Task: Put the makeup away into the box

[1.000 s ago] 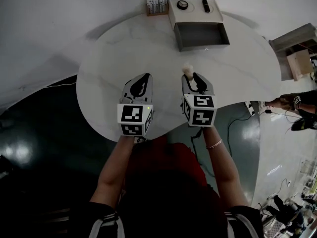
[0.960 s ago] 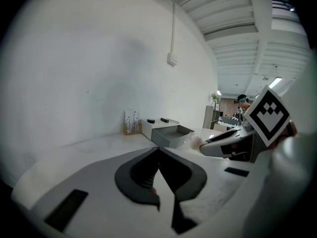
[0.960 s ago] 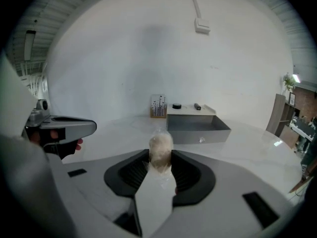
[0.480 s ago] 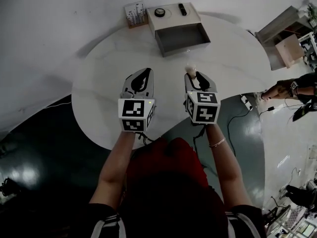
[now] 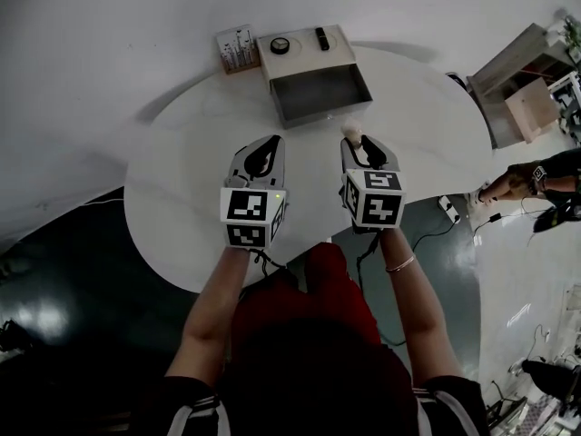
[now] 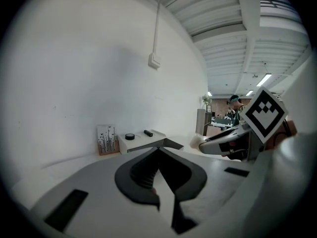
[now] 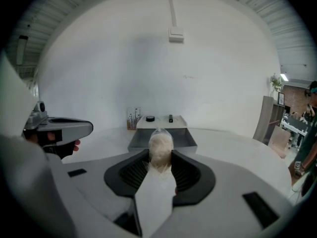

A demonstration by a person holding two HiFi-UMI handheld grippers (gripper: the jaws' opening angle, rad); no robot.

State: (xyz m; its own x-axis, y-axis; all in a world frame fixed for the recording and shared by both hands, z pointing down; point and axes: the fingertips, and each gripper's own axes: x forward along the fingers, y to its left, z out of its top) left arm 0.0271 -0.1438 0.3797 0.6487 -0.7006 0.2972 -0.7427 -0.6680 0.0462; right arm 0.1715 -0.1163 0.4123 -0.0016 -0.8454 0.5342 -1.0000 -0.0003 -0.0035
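A white box (image 5: pixel 313 54) with an open grey drawer (image 5: pixel 320 96) stands at the far side of the round white table (image 5: pixel 182 171). My right gripper (image 5: pixel 359 140) is shut on a fluffy white makeup puff (image 5: pixel 350 129) in clear wrap, held just short of the drawer's front. In the right gripper view the puff (image 7: pixel 160 150) stands up between the jaws, with the drawer (image 7: pixel 162 139) straight ahead. My left gripper (image 5: pixel 266 141) hovers beside it, shut and empty; the jaws meet at a point (image 6: pixel 158 150).
On the box lid lie a round black item (image 5: pixel 280 45) and a short black stick (image 5: pixel 320 36). A small picture card (image 5: pixel 234 48) stands left of the box. A person (image 5: pixel 536 184) and shelving (image 5: pixel 526 84) are beyond the table's right edge.
Both grippers have moved forward over the table towards the box, the right one still carrying the puff. The puff is now close to the drawer's front.
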